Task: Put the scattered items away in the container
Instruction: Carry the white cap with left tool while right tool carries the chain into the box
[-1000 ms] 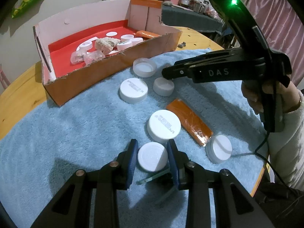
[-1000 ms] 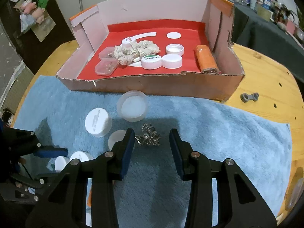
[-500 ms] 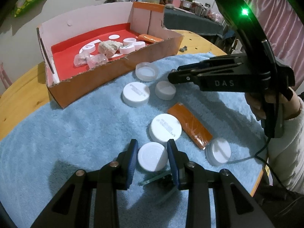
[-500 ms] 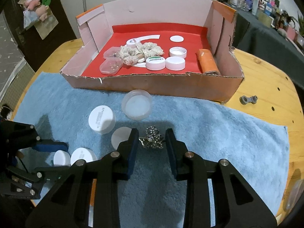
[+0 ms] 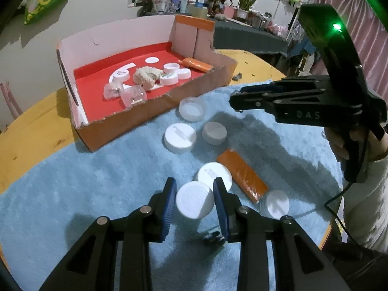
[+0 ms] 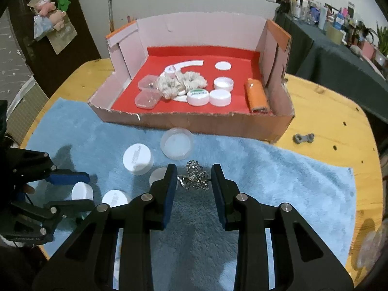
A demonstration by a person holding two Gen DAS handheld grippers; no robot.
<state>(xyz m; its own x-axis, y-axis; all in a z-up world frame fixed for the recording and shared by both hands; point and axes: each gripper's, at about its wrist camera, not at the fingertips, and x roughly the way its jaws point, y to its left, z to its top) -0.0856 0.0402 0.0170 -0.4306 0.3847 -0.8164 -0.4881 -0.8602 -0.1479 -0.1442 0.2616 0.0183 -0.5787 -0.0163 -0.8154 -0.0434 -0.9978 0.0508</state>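
Note:
My left gripper is shut on a white round cap, held just above the blue towel. From the right wrist view that same cap sits between the left gripper's fingers at the far left. My right gripper is shut on a small silver sparkly ornament, raised a little off the towel. The cardboard box with a red floor stands behind, open at the top, holding caps, clear cases, a beige scrunchie and an orange packet. The right gripper hovers right of the box front.
Loose on the towel lie white caps, a clear lid, an orange packet and another cap. A small grey metal part rests on the wooden table right of the box.
My right gripper's jaws closed onto the silver ornament and rose slightly with it. The left gripper kept its hold on the white cap and stayed nearly in place.

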